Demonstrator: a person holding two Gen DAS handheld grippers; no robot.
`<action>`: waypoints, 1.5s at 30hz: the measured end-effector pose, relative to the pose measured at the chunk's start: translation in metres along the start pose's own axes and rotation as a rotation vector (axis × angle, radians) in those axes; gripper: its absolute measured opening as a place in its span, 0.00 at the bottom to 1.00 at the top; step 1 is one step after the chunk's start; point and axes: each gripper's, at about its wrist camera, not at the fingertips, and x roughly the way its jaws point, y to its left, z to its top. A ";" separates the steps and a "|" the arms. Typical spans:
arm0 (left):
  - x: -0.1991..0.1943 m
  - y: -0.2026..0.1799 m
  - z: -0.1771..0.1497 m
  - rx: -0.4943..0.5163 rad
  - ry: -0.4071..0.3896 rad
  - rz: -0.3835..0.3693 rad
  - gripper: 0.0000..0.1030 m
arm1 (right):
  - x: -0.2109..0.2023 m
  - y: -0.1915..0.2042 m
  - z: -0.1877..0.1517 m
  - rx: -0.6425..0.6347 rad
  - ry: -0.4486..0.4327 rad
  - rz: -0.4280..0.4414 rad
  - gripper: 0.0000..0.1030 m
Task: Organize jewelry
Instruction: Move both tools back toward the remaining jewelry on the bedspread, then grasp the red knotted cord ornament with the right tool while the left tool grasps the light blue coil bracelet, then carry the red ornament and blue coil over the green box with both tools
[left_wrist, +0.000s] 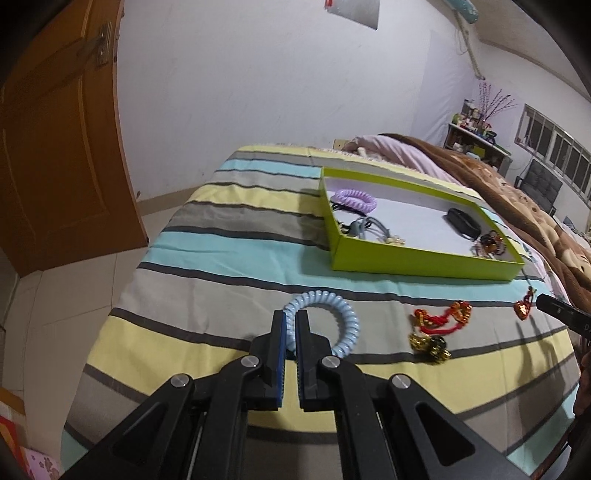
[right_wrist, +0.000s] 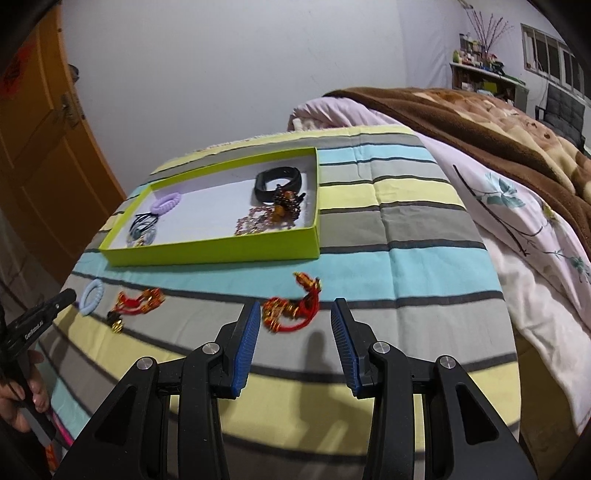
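Note:
A light blue spiral hair tie (left_wrist: 332, 317) lies on the striped bedsheet. My left gripper (left_wrist: 290, 321) is shut on its near left side; both show small at the left of the right wrist view (right_wrist: 90, 297). My right gripper (right_wrist: 295, 314) is open just above a red and gold cord bracelet (right_wrist: 291, 314). A second red and gold bracelet (left_wrist: 441, 319) lies between the two, with a black and gold piece (left_wrist: 430, 345) beside it. The lime green box (right_wrist: 221, 253) holds a purple spiral tie (right_wrist: 166, 203), black and grey hair ties, a black band (right_wrist: 277, 181) and beaded bracelets.
A small red charm (left_wrist: 524, 306) lies at the right near my right gripper's tip. A pink quilt (right_wrist: 517, 229) and a brown blanket (right_wrist: 498, 129) cover the bed's right side. A wooden door (left_wrist: 55, 147) stands at the left. The bed's edge drops to a tiled floor at the left.

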 end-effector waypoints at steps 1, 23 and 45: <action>0.004 0.000 0.001 0.000 0.012 0.004 0.03 | 0.004 -0.001 0.002 0.003 0.009 0.001 0.40; 0.025 -0.023 0.006 0.117 0.092 0.057 0.11 | 0.026 0.000 0.009 0.006 0.056 0.006 0.10; -0.058 -0.061 0.006 0.185 -0.116 0.019 0.08 | -0.035 0.020 0.001 -0.026 -0.056 0.085 0.10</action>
